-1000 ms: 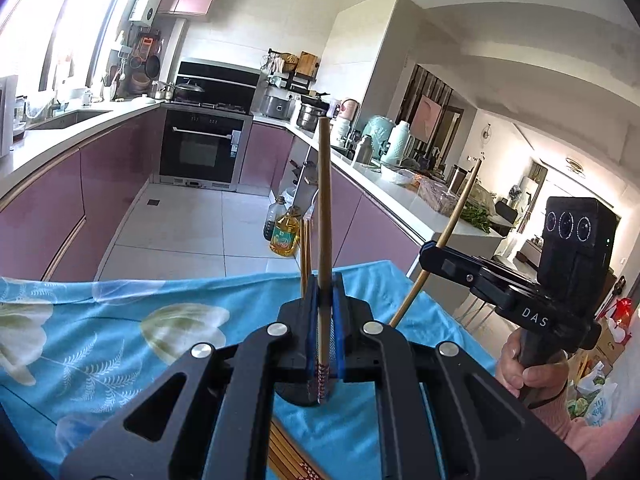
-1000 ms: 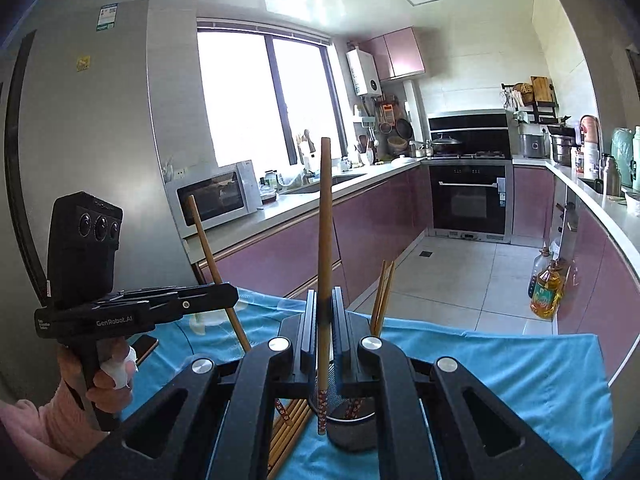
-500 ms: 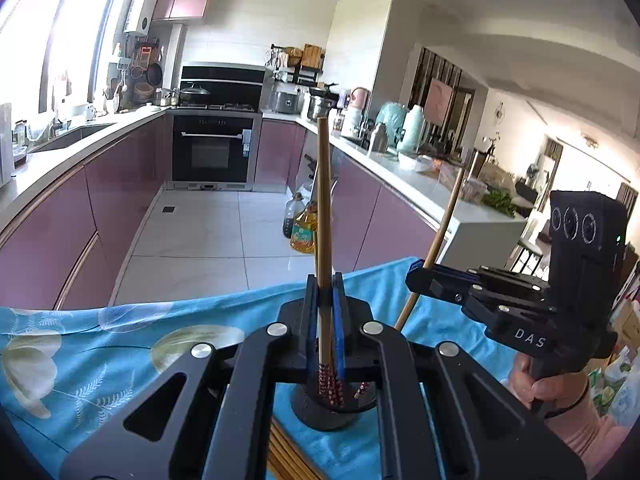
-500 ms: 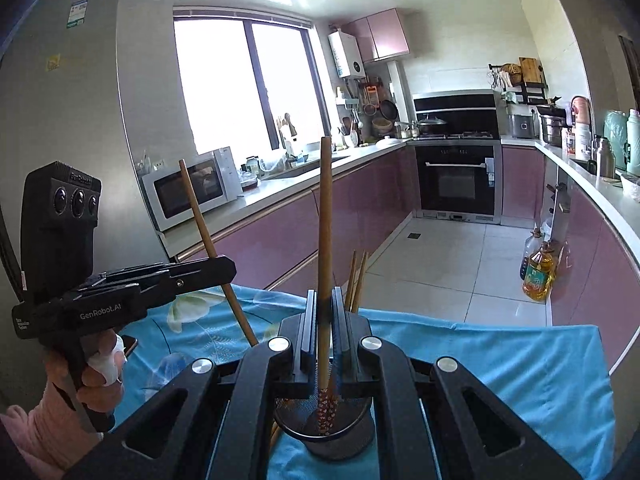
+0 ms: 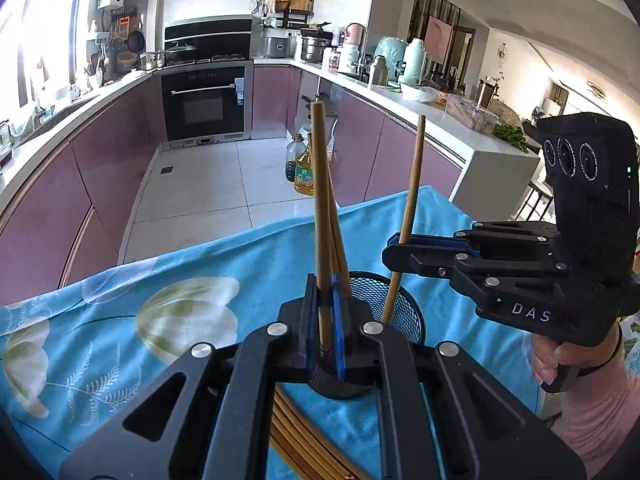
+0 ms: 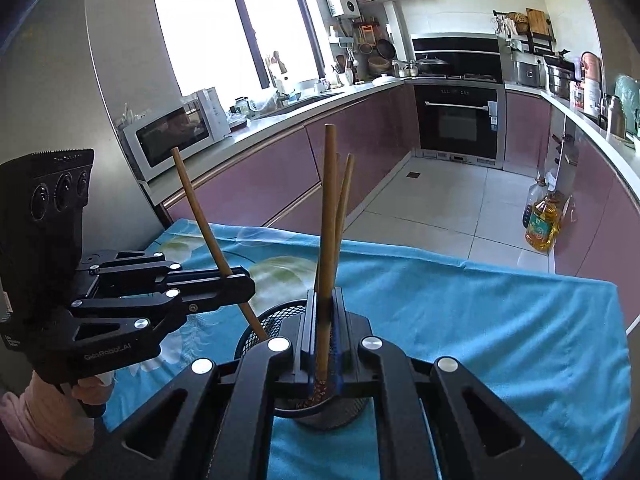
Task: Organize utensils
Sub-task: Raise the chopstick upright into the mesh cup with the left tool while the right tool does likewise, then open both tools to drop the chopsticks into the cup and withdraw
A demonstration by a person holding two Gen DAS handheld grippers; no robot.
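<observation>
My left gripper [image 5: 326, 294] is shut on an upright wooden chopstick [image 5: 320, 200] just over the black mesh holder [image 5: 394, 304]. Behind it, two chopsticks [image 5: 340, 248] lean in the holder. My right gripper [image 5: 396, 254] comes in from the right, shut on a slanted chopstick [image 5: 412, 184] whose lower end dips inside the holder's rim. In the right wrist view the right gripper [image 6: 324, 300] clamps its chopstick [image 6: 329, 208] over the holder [image 6: 256, 328], and the left gripper [image 6: 244, 286] grips a tilted chopstick [image 6: 200, 208]. A bundle of chopsticks [image 5: 296, 428] lies on the cloth beneath.
The holder stands on a table under a blue flowered cloth [image 5: 180, 292]. Beyond the table's far edge are a tiled floor with oil bottles [image 5: 304, 172] and purple cabinets [image 5: 108, 168]. A hand [image 5: 560, 360] holds the right gripper's handle.
Both grippers have sunk toward the table with their chopsticks, and the mesh holder has come into view right under them. The chopsticks' lower ends now reach into the holder.
</observation>
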